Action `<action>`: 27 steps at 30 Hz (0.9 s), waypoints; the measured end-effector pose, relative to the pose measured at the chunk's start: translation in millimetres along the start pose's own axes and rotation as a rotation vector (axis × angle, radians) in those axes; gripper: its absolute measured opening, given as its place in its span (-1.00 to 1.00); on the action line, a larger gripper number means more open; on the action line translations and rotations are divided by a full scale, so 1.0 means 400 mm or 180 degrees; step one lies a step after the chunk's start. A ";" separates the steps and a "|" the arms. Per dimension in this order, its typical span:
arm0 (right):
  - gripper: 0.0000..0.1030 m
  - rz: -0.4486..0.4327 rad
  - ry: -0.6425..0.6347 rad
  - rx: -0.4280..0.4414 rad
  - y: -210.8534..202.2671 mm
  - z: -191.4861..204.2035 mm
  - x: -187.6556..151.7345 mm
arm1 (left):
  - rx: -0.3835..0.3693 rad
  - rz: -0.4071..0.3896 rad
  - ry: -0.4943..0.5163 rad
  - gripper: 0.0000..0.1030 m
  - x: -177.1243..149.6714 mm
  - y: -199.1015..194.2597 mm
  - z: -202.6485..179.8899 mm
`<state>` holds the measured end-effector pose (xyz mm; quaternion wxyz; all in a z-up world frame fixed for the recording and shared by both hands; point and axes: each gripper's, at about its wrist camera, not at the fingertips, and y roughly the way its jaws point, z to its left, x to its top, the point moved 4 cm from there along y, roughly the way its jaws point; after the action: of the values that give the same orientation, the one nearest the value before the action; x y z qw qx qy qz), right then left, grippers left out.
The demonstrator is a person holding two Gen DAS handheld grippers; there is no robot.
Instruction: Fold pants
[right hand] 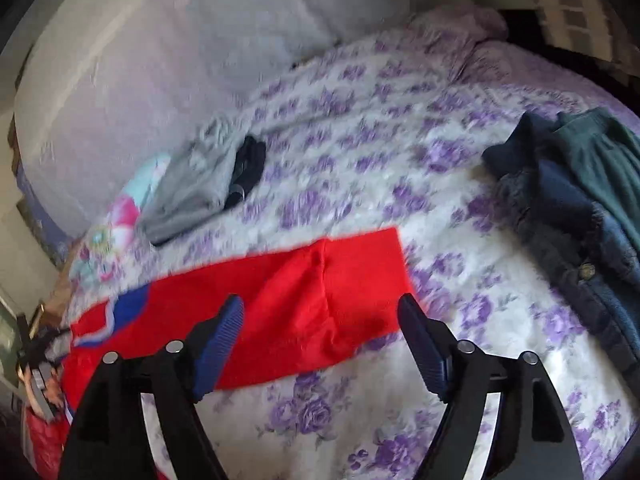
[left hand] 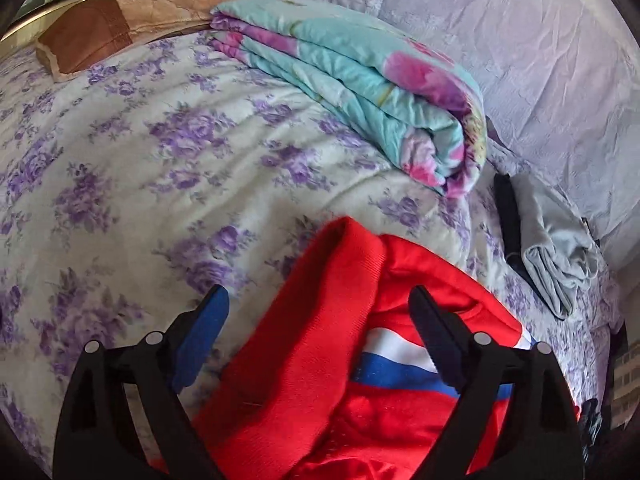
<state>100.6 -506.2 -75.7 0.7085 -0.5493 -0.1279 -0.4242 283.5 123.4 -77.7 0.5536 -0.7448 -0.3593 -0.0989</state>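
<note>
From the left wrist, the left gripper stands with its jaws wide apart above the red pants, pressing on nothing; the ribbed red end of the garment runs up between the two fingers, and a white and blue stripe crosses the cloth beside the right finger. The pants lie near the lower edge of the floral bedspread, with a broad bare stretch of it open to the left and ahead. Farther back sits a folded turquoise quilt, and to the right, near the bed's edge, a grey garment beside a dark one. From the right wrist — a blurred picture — the right gripper is likewise spread open and holds nothing, its fingers hovering over the red band of the pants, which lies flat across the bedspread. Open cover lies below and to the right, up to a heap of denim clothes. No readable writing or label shows in either view.
</note>
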 end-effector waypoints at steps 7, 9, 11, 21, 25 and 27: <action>0.56 -0.0204 -0.0165 -0.0336 -0.056 0.084 0.021 | -0.0426 0.0300 -0.0170 0.72 0.023 -0.012 0.071; 0.56 -0.0214 -0.0350 -0.0205 -0.069 0.178 0.006 | -0.0381 0.0171 0.0019 0.72 0.035 -0.032 0.081; 0.63 -0.0170 -0.0552 -0.0061 -0.058 0.274 -0.012 | -0.0126 0.0003 0.0302 0.72 0.034 -0.043 0.082; 0.88 0.0650 -0.1222 0.0042 0.217 0.621 -0.176 | 0.0049 -0.0005 0.1123 0.73 0.002 -0.022 0.017; 0.90 0.0561 -0.1327 0.0117 0.192 0.641 -0.177 | 0.0041 0.0015 0.1366 0.75 -0.004 -0.012 -0.014; 0.90 0.0502 -0.1351 0.0320 0.162 0.644 -0.168 | 0.0007 0.0053 0.1459 0.75 -0.002 -0.004 -0.026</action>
<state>181.1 -244.4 -68.7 0.7232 -0.5985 -0.2516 -0.2355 284.3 113.9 -73.0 0.6223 -0.7052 -0.2181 -0.2605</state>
